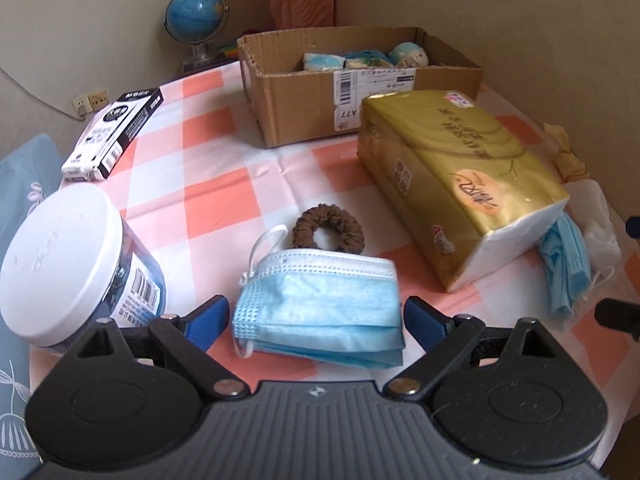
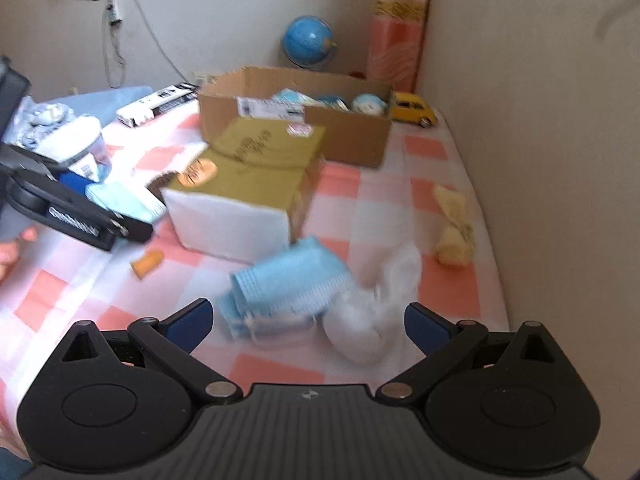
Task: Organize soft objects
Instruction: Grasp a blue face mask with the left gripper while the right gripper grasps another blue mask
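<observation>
A folded blue face mask [image 1: 320,304] lies on the checked tablecloth between the open fingers of my left gripper [image 1: 316,318], with a brown scrunchie [image 1: 328,228] just behind it. A gold tissue pack [image 1: 452,184] sits to the right, and another blue mask [image 1: 566,260] lies beyond it. In the right wrist view, my right gripper [image 2: 308,320] stands open over a crumpled blue mask [image 2: 284,284] and a white plastic bag [image 2: 376,312]. The cardboard box [image 1: 304,108] at the back holds several soft items. A yellow cloth [image 2: 454,226] lies near the wall.
A white-lidded jar [image 1: 60,260] stands at the left, next to a black-and-white carton [image 1: 114,134]. A globe [image 1: 196,12] and a yellow toy car [image 2: 414,110] are near the back wall. The wall runs close along the table's right edge. A small orange piece [image 2: 148,262] lies on the cloth.
</observation>
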The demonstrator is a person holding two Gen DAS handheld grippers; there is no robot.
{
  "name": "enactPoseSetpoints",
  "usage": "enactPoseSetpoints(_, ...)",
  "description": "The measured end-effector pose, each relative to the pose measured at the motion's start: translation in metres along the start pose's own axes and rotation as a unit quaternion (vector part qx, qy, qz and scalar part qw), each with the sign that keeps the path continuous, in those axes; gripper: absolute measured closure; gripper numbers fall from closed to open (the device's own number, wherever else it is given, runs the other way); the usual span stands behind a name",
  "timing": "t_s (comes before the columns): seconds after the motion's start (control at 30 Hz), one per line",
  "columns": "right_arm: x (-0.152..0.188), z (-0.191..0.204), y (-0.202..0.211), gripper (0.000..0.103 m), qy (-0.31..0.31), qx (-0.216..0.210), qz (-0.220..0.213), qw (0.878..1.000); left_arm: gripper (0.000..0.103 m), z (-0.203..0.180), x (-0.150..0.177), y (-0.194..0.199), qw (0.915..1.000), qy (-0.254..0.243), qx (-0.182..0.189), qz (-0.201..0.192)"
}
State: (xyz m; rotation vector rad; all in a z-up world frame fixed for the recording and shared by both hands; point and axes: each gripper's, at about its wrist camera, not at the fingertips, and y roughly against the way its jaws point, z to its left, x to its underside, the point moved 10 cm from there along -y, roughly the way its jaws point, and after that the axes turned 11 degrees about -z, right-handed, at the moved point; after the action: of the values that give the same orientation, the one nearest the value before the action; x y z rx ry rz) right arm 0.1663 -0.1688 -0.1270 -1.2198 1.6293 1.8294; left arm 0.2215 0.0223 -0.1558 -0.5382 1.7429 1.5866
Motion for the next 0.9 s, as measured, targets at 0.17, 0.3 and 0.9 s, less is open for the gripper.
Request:
enactPoseSetpoints(0.17, -0.012, 0.013, -0.02, 0.0, 0.028, -0.024, 0.002, 0.999, 0.009, -0.001, 0.002, -0.001, 1.0, -0.001, 0.002, 0.006)
enactPoseSetpoints(0.3, -0.012, 0.02, -0.041, 0.0, 0.038, -0.042, 0.017, 0.998, 0.009, -0.004, 0.003, 0.0, 0.9999, -0.005, 0.009, 0.009)
enactPoseSetpoints(0.9, 0.009, 0.036, -0.038, 0.0, 0.032, -0.067, 0.064, 0.995, 0.009, -0.004, 0.003, -0.005, 0.9998, -0.005, 0.018, 0.007)
